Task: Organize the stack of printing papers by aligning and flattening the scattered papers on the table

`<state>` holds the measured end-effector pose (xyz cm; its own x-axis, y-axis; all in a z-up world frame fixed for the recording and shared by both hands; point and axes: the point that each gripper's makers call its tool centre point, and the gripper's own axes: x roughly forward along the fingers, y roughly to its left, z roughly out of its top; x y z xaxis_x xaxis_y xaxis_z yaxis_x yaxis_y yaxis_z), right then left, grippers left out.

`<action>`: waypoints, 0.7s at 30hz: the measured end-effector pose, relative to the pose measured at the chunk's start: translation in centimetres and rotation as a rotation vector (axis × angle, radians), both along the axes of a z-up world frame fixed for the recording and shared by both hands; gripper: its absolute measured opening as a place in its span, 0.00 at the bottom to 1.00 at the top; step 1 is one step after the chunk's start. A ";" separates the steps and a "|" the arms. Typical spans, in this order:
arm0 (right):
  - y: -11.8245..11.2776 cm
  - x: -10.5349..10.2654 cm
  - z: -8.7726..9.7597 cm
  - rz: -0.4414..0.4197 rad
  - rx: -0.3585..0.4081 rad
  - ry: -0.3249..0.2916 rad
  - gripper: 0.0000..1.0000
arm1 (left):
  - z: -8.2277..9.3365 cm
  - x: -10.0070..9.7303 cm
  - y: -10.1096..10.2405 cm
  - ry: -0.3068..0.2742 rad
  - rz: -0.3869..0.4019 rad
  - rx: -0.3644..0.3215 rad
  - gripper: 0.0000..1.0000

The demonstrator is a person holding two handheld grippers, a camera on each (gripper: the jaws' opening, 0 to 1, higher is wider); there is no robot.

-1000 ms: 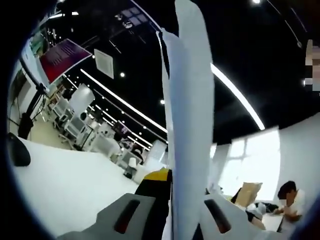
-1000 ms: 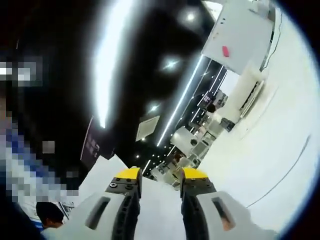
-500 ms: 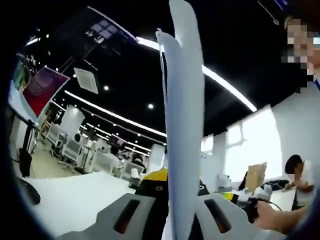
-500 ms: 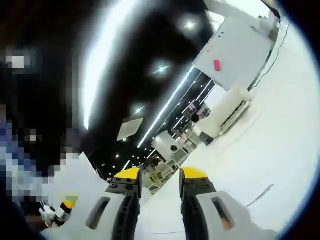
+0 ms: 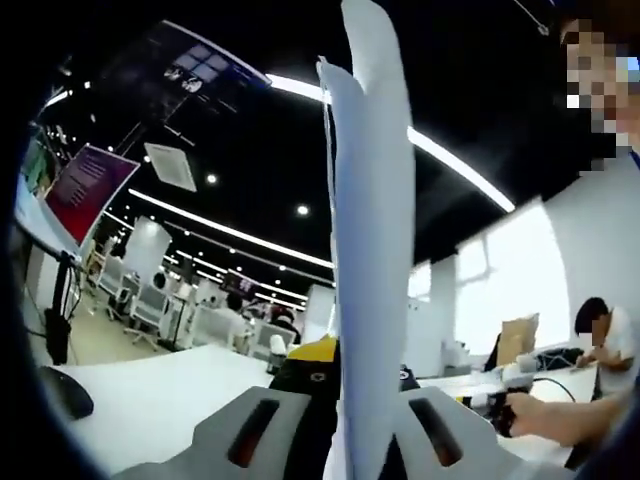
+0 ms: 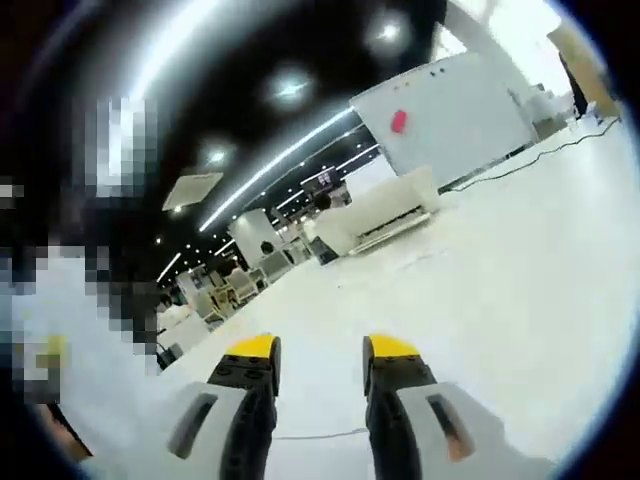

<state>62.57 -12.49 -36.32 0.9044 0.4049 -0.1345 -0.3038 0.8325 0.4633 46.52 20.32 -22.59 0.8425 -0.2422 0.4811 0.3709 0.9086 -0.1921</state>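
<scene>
A stack of white printing papers (image 5: 368, 250) stands upright and edge-on in the left gripper view, rising from between the jaws to the top of the picture. My left gripper (image 5: 358, 400) is shut on its lower edge, and the sheets fan slightly apart at the top. In the right gripper view my right gripper (image 6: 320, 352) is open, its yellow-tipped fingers (image 6: 250, 350) apart with nothing between them, above the white table (image 6: 500, 300).
A black mouse (image 5: 65, 392) lies on the white table (image 5: 170, 400) at the left, near a monitor stand (image 5: 55, 320). A hand (image 5: 535, 415) holds a dark object at the right. A person (image 5: 600, 335) sits behind. A thin cable (image 6: 310, 435) crosses the table; a whiteboard (image 6: 450, 120) stands far off.
The right gripper view has swung from the ceiling towards the table and room. The left gripper view has tilted a little. The papers stay clamped in the left gripper.
</scene>
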 end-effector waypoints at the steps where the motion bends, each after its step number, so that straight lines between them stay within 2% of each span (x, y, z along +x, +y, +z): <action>1: -0.1 0.1 -0.7 -0.007 -0.031 0.015 0.32 | 0.0 0.0 0.0 0.000 0.000 -0.001 0.06; 3: 0.1 0.0 -1.9 -0.006 -0.086 0.042 0.36 | 0.0 0.0 0.0 -0.001 -0.001 -0.005 0.07; 5: 0.7 0.0 -2.3 0.001 -0.099 0.053 0.40 | 0.0 0.0 0.0 -0.004 -0.003 -0.006 0.07; 12: 1.3 0.5 -4.3 0.032 -0.288 0.069 0.58 | -0.1 -0.2 0.1 -0.009 -0.003 -0.006 0.06; 15: 1.3 1.3 -5.1 0.036 -0.402 0.074 0.66 | -0.1 -0.3 0.2 -0.012 -0.001 -0.007 0.06; 21: 1.8 1.7 -5.9 0.041 -0.550 0.054 0.70 | -0.3 -0.4 0.1 -0.013 0.001 -0.008 0.06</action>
<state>64.22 -10.67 -42.22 0.8751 0.2967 -0.3824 -0.3291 0.9441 -0.0208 46.13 20.42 -22.91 0.8366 -0.2374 0.4938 0.3725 0.9074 -0.1948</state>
